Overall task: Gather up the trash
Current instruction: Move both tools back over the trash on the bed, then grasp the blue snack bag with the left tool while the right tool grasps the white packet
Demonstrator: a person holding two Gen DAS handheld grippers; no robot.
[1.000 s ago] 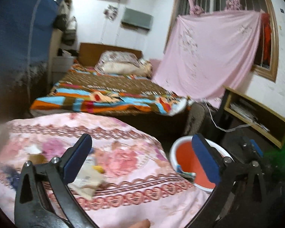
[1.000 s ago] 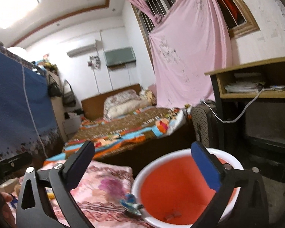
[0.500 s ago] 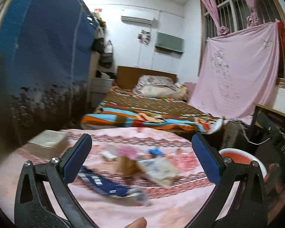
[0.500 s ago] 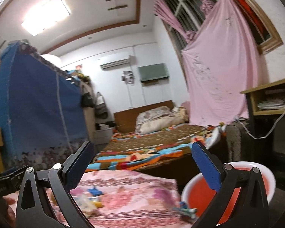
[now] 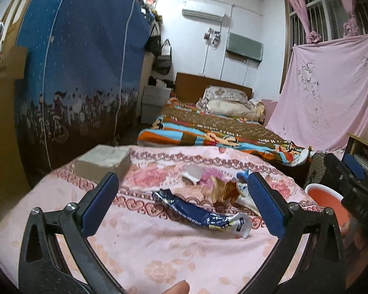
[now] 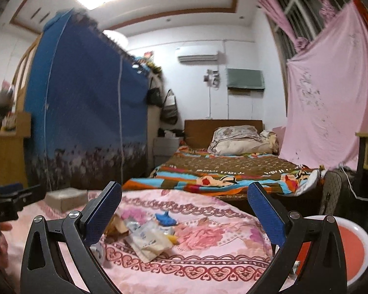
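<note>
Pink floral cloth on the tabletop [image 5: 139, 250] could snag or bunch if the empty, wide-open left hand-held gripper [image 5: 182, 201] pinches low at the blue wrapper [image 5: 198, 216], while the right hand-held gripper [image 6: 184, 210], also open and empty, hovers beside the orange basin [image 6: 353, 252].

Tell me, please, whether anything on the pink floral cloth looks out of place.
Yes: litter lies loose on the pink floral cloth: a crumpled dark blue foil wrapper, a brown paper scrap and a clear plastic packet, none inside the white-rimmed orange basin beside it.
</note>
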